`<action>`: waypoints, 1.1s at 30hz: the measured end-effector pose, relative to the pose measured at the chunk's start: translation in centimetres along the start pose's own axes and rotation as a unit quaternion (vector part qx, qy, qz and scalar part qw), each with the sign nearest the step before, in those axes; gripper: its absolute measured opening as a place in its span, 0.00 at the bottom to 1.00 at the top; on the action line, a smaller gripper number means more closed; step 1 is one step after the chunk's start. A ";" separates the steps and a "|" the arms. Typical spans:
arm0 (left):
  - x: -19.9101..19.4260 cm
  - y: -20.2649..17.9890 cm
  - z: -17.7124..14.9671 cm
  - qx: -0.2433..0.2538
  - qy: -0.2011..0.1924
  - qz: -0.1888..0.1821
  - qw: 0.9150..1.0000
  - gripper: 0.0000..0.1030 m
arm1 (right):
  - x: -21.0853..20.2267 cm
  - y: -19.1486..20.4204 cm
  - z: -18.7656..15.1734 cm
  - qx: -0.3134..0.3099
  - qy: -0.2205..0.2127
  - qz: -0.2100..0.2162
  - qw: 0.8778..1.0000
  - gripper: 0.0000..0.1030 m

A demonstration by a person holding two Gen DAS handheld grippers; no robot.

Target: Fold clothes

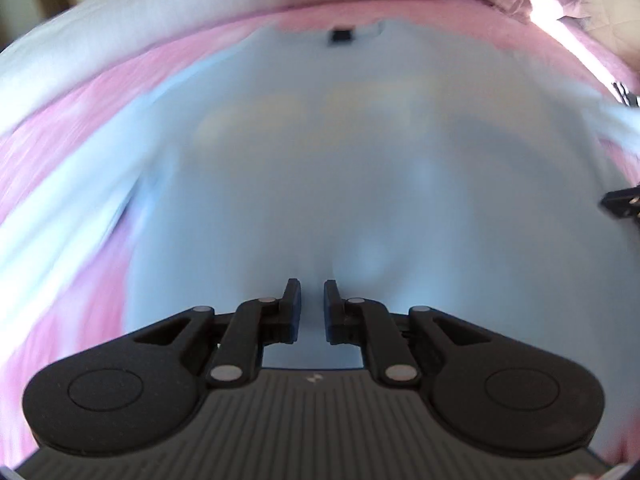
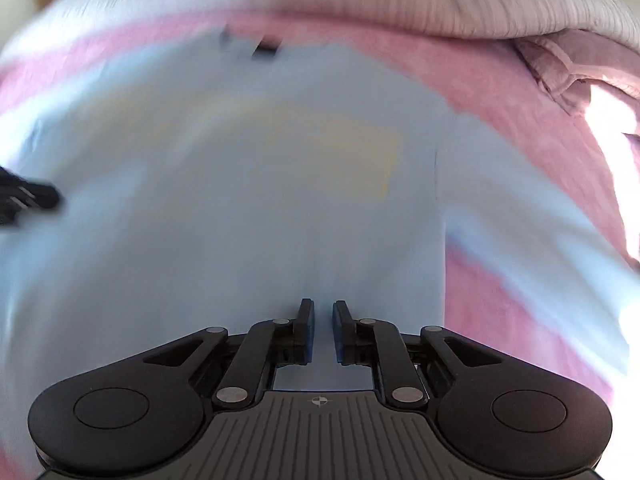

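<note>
**Blue shirt pinched at its bottom edge by both tools**

A light blue shirt (image 1: 320, 168) is spread on a pink bed sheet (image 1: 60, 152), with its neck far from the tools. The left tool (image 1: 312, 304) is nearly pressed together, and the shirt's near edge appears pinched in the small gap. The right tool (image 2: 323, 324) is seen the same way on the same edge. Both pictures are blurred.

A white blanket (image 1: 160, 4) is piled beyond the shirt's neck. A yellow print (image 2: 332, 160) on the shirt is seen best in the right view. A crumpled pink cloth (image 2: 560, 76) lies beside the blanket there.
</note>
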State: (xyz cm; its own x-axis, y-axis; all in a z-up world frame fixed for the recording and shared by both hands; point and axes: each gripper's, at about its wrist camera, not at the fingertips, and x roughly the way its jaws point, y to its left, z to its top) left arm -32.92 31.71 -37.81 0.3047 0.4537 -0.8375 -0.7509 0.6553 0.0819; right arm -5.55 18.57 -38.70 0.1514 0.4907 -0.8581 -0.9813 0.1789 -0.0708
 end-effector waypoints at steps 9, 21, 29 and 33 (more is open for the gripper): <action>-7.3 0.3 -4.4 -0.058 0.032 0.035 0.997 0.14 | -7.0 0.1 -3.2 0.069 0.031 0.022 0.997 0.13; -9.4 0.2 -7.6 -0.103 0.143 0.021 0.984 0.27 | -9.6 7.4 -8.7 0.166 0.144 0.000 0.976 0.68; -24.7 2.8 -5.3 -0.108 0.069 0.045 0.991 0.37 | -24.7 13.1 -4.1 0.245 0.020 0.000 0.969 0.69; -30.9 4.1 -3.3 -0.103 0.026 0.053 0.993 0.52 | -30.6 15.9 -1.7 0.241 -0.016 0.009 0.970 0.69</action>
State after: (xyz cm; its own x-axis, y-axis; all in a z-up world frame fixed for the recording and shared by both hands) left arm -47.35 18.34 -13.39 0.1910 0.4782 -0.8572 -0.8827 0.4656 0.0631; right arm -26.00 4.95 -14.48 0.1455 0.5230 -0.8398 -0.8162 0.5432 0.1970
